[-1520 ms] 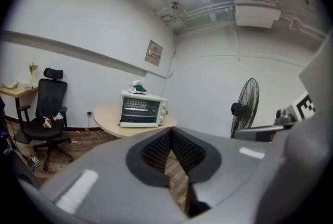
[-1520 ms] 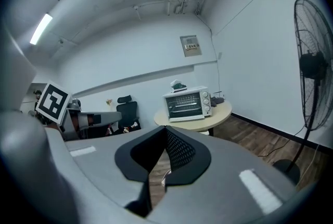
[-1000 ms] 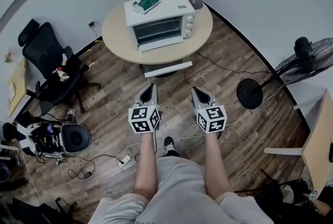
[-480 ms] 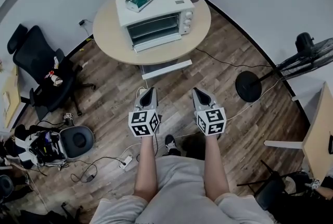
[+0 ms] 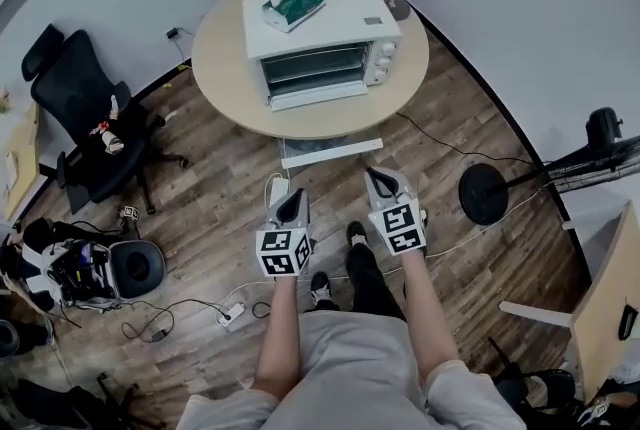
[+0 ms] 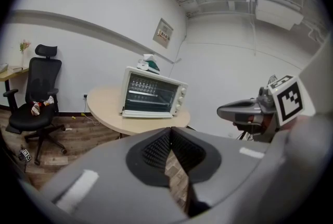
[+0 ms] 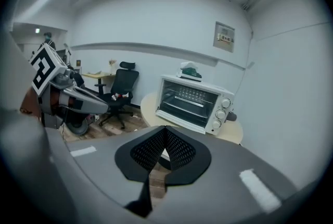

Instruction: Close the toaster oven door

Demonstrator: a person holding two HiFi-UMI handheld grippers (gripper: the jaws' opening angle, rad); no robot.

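Toaster oven position: we are seeing the toaster oven (image 5: 320, 43) standing about the middle of the round table (image 5: 225, 78), with its right end nearing the table's right edge and its front set back from the near edge.
Toaster oven axis: its long axis is running side to side across the table, roughly parallel to the near edge.
Toaster oven facing: its glass front is facing the near edge and us, with the knobs (image 5: 380, 61) at the right end.
Door: a white strip (image 5: 318, 96) is jutting forward along the bottom of the front; we are reading it as the door lowered.
Oven top: a green-and-white item (image 5: 293, 2) is lying near the top's back-left corner.
Left gripper: we are holding the left gripper (image 5: 297, 195) over the wooden floor (image 5: 230, 168), well apart from the table, with its jaws together and nothing between them.
Right gripper: we are holding the right gripper (image 5: 375, 175) beside the left one, pointing at the table, with its jaws pressed together and empty.
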